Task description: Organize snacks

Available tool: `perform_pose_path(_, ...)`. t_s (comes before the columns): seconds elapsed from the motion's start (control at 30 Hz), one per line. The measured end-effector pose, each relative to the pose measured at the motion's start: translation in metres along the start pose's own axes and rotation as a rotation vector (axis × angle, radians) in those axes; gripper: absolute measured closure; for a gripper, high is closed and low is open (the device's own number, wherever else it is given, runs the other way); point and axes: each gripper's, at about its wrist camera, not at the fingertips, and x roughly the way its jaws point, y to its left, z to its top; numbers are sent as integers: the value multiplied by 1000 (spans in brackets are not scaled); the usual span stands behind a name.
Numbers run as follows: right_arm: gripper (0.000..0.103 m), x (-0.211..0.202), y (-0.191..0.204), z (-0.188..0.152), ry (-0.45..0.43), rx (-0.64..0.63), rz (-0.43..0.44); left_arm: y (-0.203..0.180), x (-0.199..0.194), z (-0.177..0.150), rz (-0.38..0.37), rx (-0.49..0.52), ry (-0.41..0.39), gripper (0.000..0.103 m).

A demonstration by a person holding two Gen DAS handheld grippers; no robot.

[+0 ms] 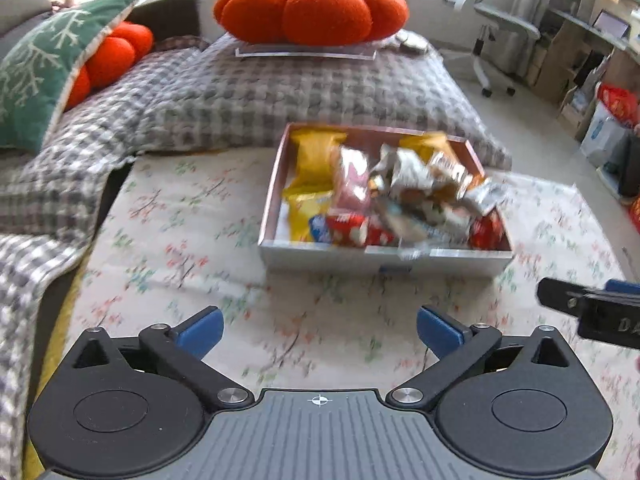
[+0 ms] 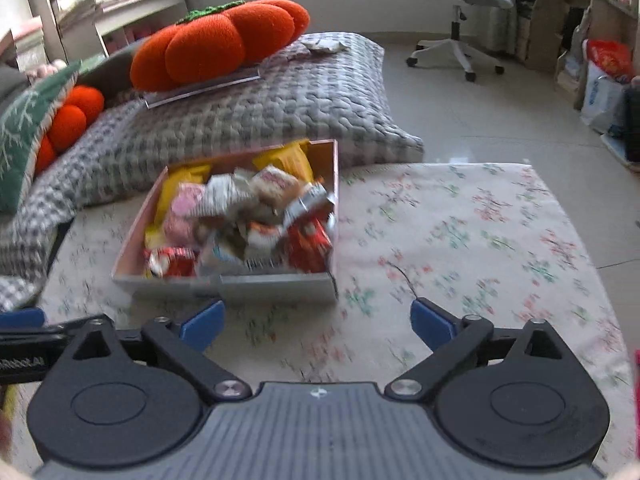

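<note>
A shallow cardboard box sits on a floral cloth, full of several snack packets: yellow, pink, silver and red. It also shows in the right wrist view, with its snack packets piled inside. My left gripper is open and empty, a short way in front of the box. My right gripper is open and empty, just in front of the box's near right corner. The right gripper's side shows at the right edge of the left wrist view.
A floral cloth covers the low surface. Behind the box lies a grey checked cushion with an orange pumpkin pillow on it. A green pillow is at left. An office chair and bags stand on the floor at right.
</note>
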Motion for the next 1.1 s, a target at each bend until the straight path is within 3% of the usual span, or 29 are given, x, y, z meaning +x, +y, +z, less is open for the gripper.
perform_pose_path(0.23,1,-18,9,-21,-4,-31,-28,-4,-14,-20,26,23,-4,0)
perform_pose_path(1.1,1,-7,18,-36,63,-67,-26,-7,-9,-27,42,33,8,0)
